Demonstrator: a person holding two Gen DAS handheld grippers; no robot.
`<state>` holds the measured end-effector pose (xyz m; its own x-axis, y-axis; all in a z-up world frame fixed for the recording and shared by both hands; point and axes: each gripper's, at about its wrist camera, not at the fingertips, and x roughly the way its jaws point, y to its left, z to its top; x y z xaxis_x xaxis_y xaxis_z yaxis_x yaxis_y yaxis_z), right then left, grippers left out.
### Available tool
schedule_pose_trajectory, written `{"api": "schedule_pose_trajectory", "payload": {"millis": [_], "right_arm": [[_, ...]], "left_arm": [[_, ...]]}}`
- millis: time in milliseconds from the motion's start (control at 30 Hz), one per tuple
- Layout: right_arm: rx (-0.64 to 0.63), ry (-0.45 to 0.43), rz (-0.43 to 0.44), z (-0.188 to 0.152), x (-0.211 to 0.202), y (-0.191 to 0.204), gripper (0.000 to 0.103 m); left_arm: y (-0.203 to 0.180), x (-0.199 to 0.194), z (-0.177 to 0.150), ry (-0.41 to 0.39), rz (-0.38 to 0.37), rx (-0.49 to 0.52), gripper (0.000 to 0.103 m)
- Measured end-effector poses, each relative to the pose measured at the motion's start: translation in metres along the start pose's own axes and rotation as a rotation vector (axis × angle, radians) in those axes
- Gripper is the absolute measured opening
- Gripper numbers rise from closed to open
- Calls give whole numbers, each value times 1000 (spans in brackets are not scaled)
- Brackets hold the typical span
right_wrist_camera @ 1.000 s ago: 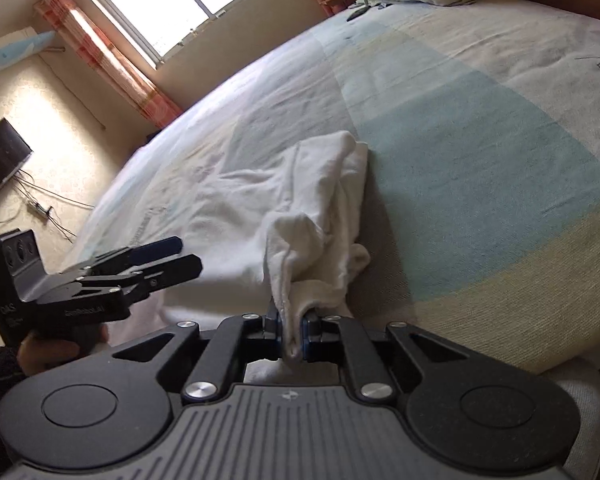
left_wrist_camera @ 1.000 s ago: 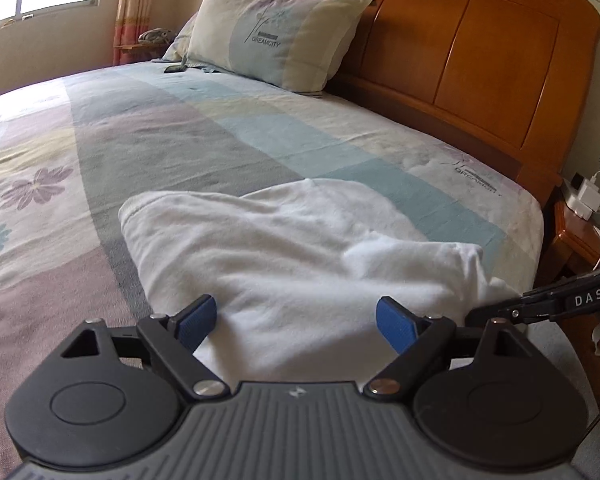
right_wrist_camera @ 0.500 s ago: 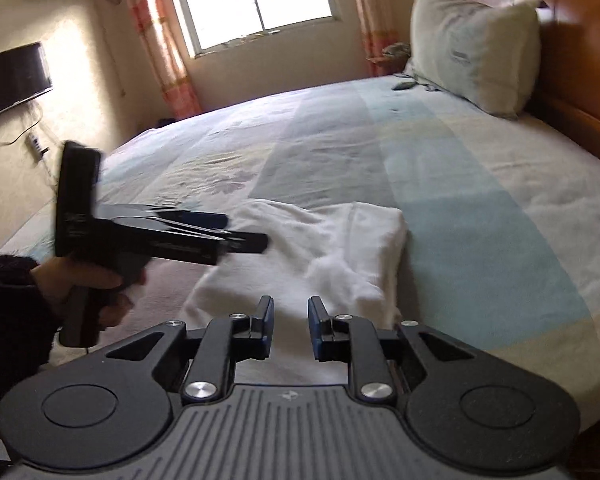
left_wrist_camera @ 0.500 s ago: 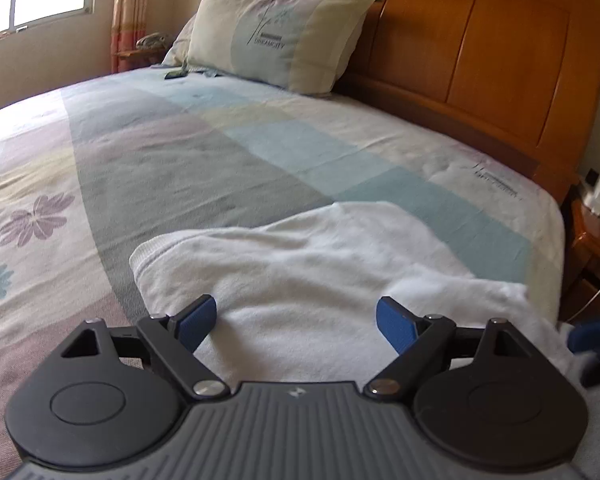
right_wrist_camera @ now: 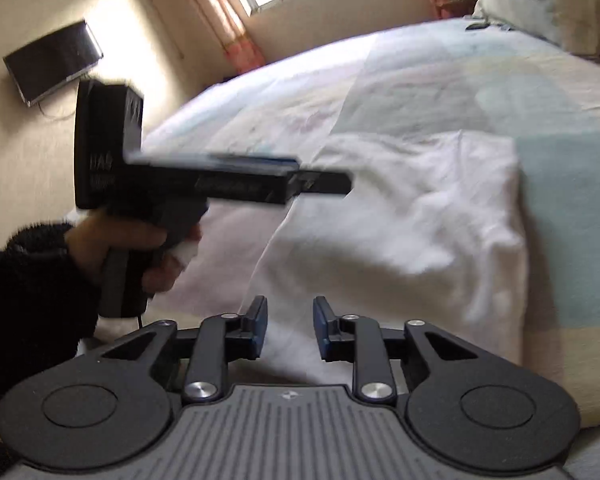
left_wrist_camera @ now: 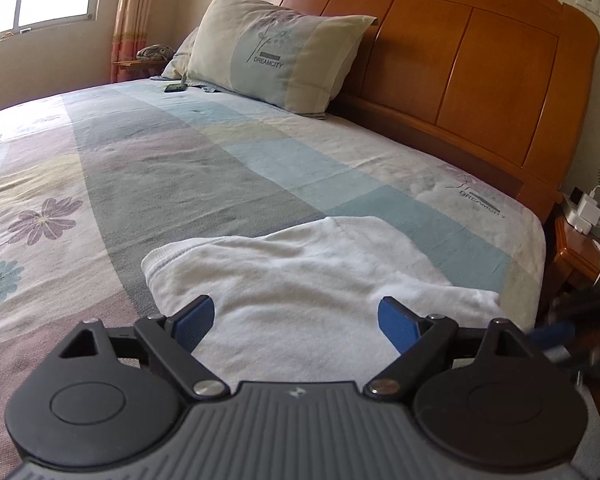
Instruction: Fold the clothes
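Left wrist view: one white garment [left_wrist_camera: 312,280] lies folded on the near right part of the bed [left_wrist_camera: 160,168], just in front of the left gripper [left_wrist_camera: 296,320], whose two blue-padded fingers [left_wrist_camera: 194,316] stand wide apart with nothing between them. Two pillows [left_wrist_camera: 276,60] lean against one wooden headboard [left_wrist_camera: 480,80] at the far end; a small dark object lies near them. At the far right, a blurred dark shape crosses the frame edge.

Right wrist view: the right gripper [right_wrist_camera: 290,326] hovers at the garment's [right_wrist_camera: 412,232] near edge, its two fingers [right_wrist_camera: 258,326] a little apart, gripping nothing. To the left, one hand [right_wrist_camera: 140,248] in a dark sleeve [right_wrist_camera: 24,292] holds the left gripper [right_wrist_camera: 328,182], blurred, above the cloth. One screen [right_wrist_camera: 52,62] hangs on the far wall.
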<state>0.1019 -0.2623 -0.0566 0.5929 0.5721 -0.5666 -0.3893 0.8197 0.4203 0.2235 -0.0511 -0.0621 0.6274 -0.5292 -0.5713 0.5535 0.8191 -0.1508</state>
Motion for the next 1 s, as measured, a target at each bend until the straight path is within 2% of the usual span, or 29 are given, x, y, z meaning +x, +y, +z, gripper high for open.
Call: {"api": "schedule_pose_trajectory", "payload": {"millis": [133, 233, 333, 433, 467, 500, 533, 600, 667, 733, 767, 833, 1000], "right_arm": [[102, -172, -97, 32, -32, -50, 49], [170, -181, -157, 48, -15, -90, 50], [248, -133, -156, 49, 15, -121, 50], [261, -115, -147, 45, 39, -129, 49], [248, -114, -152, 47, 40, -128, 46], [235, -113, -156, 49, 42, -128, 27], [222, -111, -160, 51, 44, -128, 21], [197, -109, -169, 55, 47, -128, 17], [172, -107, -177, 59, 51, -127, 16], [146, -104, -186, 63, 54, -127, 17], [135, -103, -190, 65, 56, -127, 18], [133, -94, -202, 59, 54, -128, 26], [68, -71, -181, 45, 45, -106, 28]], "left_arm": [[-7, 8, -2, 5, -25, -1, 89], [-9, 15, -6, 29, -25, -26, 89], [-10, 18, -12, 47, -20, -27, 89], [-10, 21, -14, 59, -16, -6, 89], [-10, 21, -13, 60, -14, -2, 89], [-10, 20, -12, 58, -13, 1, 89], [-11, 19, -10, 54, -12, 5, 89], [-13, 17, -8, 25, -18, 31, 89], [-16, 20, -8, 27, -21, 54, 89], [-14, 30, -10, 92, -10, 59, 89], [-14, 29, -12, 89, -6, 73, 89], [-14, 27, -13, 82, 2, 97, 89], [-6, 20, 6, 9, -9, 76, 89]]}}
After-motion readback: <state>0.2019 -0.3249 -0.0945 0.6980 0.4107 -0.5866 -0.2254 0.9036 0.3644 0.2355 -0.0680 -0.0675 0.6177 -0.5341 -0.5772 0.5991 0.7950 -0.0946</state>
